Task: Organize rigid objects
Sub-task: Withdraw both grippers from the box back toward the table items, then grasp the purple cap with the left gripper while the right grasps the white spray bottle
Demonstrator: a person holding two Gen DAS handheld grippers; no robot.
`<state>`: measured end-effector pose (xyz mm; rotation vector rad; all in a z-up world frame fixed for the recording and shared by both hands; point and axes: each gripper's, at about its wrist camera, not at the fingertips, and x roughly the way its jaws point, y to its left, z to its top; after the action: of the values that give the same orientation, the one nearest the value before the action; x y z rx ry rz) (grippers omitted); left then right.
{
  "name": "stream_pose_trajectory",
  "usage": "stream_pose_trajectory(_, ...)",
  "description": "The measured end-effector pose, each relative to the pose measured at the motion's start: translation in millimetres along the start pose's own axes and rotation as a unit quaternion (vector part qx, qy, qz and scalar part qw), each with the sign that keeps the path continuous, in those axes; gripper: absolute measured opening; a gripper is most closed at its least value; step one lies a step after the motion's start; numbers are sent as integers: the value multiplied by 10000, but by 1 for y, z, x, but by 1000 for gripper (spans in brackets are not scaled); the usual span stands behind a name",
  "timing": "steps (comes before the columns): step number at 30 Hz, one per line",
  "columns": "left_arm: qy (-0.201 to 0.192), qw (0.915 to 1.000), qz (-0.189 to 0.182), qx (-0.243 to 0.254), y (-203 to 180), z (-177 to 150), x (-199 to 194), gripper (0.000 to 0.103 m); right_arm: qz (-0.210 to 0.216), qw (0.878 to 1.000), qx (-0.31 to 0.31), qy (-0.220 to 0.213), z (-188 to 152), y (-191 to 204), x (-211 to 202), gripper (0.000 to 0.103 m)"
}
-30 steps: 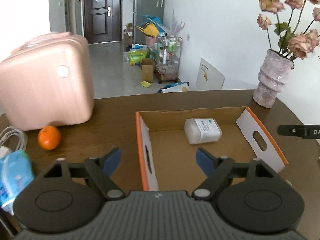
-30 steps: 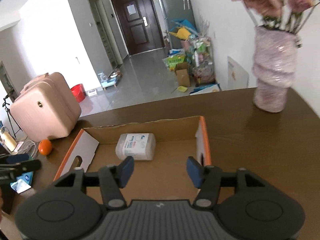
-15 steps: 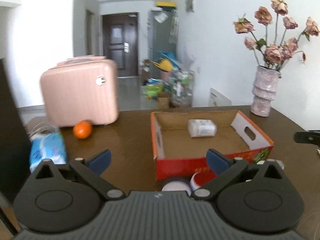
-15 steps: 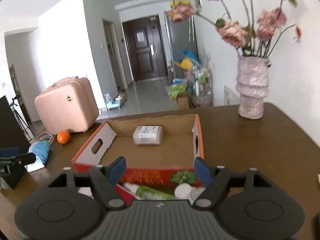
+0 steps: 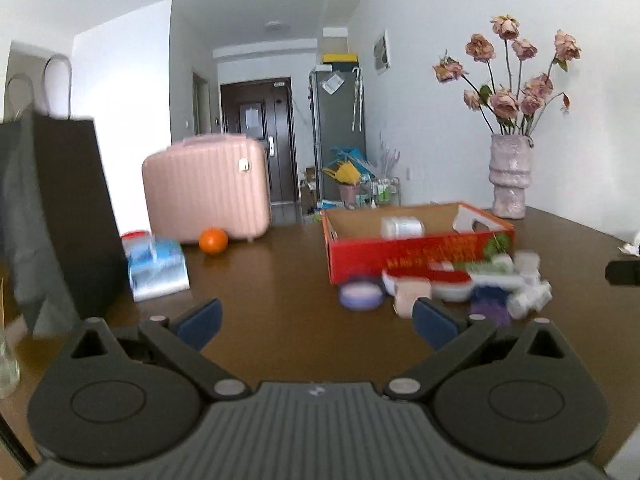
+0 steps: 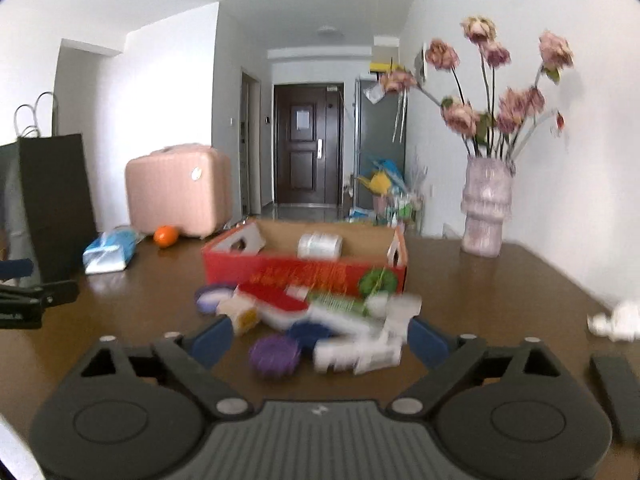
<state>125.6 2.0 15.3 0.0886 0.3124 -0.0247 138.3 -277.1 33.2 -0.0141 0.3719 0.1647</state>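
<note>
A red cardboard box (image 5: 420, 250) (image 6: 304, 272) stands on the brown table with a white jar (image 5: 402, 227) (image 6: 320, 245) lying inside. In front of it lies a blurred pile of small items: a purple round tin (image 5: 360, 295) (image 6: 211, 298), a purple lid (image 6: 274, 356), a red and white pack (image 6: 276, 306), a white box (image 6: 358, 354) and a beige cube (image 5: 412, 294). My left gripper (image 5: 316, 322) is open and empty, low over the table, short of the pile. My right gripper (image 6: 318, 340) is open and empty, with the purple lid and white box just ahead between its fingers.
A pink case (image 5: 206, 188) (image 6: 176, 190), an orange (image 5: 214, 241) (image 6: 166, 236) and a blue wipes pack (image 5: 158, 270) (image 6: 110, 250) are at the left. A black paper bag (image 5: 60, 216) stands near left. A vase of dried roses (image 5: 510, 176) (image 6: 484, 208) stands at the right.
Both grippers have pulled back and down from over the box to low over the table. The pile in front of the box has come into view. Both stay open.
</note>
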Motion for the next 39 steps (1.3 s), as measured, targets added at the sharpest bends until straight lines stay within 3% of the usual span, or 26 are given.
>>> stream_pose_trajectory(6, 380, 9987, -249, 226, -16, -37, -18, 103, 241, 9988, 59, 431, -41, 16, -27, 95)
stream_pose_trajectory(12, 336, 9983, -403, 268, -23, -36, -23, 103, 197, 9991, 189, 336, -53, 20, -37, 95)
stream_pose_trajectory(18, 540, 9971, -477, 239, -30, -37, -12, 103, 10, 9990, 241, 372, -56, 12, -28, 95)
stream_pose_trajectory(25, 870, 9932, -773, 91, -49, -27, 27, 103, -211, 9966, 562, 568, -59, -14, -1, 92)
stream_pose_trajectory(31, 870, 9877, -1204, 494, -91, -12, 74, 103, -241, 9953, 675, 658, -52, -34, 26, 83)
stream_pose_trajectory(39, 1061, 9785, -1628, 694, -138, 0, 143, 103, -282, 9941, 774, 704, -39, -59, 60, 82)
